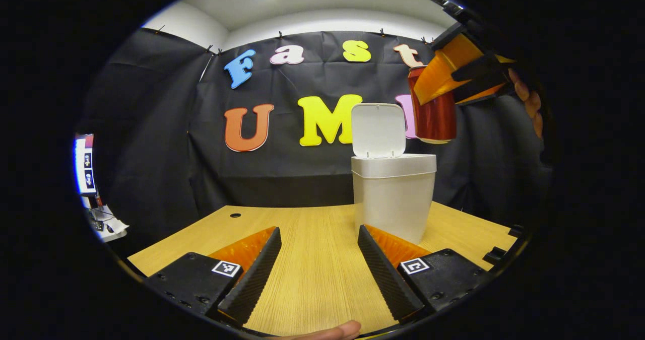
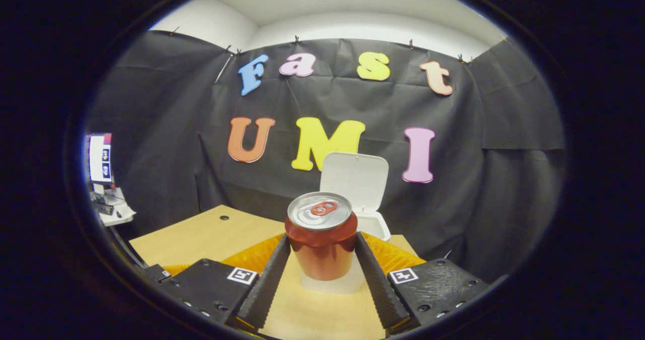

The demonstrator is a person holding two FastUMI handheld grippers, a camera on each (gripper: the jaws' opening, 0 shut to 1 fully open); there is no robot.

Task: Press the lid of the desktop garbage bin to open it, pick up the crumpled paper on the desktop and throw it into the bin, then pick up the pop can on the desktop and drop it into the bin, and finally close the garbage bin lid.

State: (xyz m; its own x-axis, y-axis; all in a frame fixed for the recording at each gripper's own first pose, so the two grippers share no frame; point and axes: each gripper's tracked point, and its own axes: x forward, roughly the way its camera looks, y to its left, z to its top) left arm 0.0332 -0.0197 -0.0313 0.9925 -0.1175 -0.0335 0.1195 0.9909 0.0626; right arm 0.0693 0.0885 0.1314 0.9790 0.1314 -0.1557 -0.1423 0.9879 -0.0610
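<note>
Pop can (image 2: pixel 321 239), red with a silver top and pull tab, is held upright in the air between the two fingers of the right gripper (image 2: pixel 322 264), which press on its sides at about mid-height. In the left gripper view the same pop can hangs high at the right, just above and slightly to the right of the white garbage bin (image 1: pixel 394 199), with the hand (image 1: pixel 526 100) that carries the right gripper partly visible behind it.

The garbage bin stands on the wooden table (image 1: pixel 312 259) near its far edge, and its lid (image 1: pixel 378 130) stands raised and upright at the back, leaving the mouth open. No crumpled paper lies on the table parts that can be seen, so it is probably already inside.

The pop can looks like thin, smooth metal: light, likely slippery, and easy to dent. A moderate squeeze on the straight wall below the rim, as here, seems the safest hold.

The left gripper (image 1: pixel 320 267) is low over the table in front of the bin, level and pointing forward, its fingers spread wide and holding nothing. A fingertip of the person shows at the bottom edge of that view.

The drop into the bin appears to be the step in hand.
</note>
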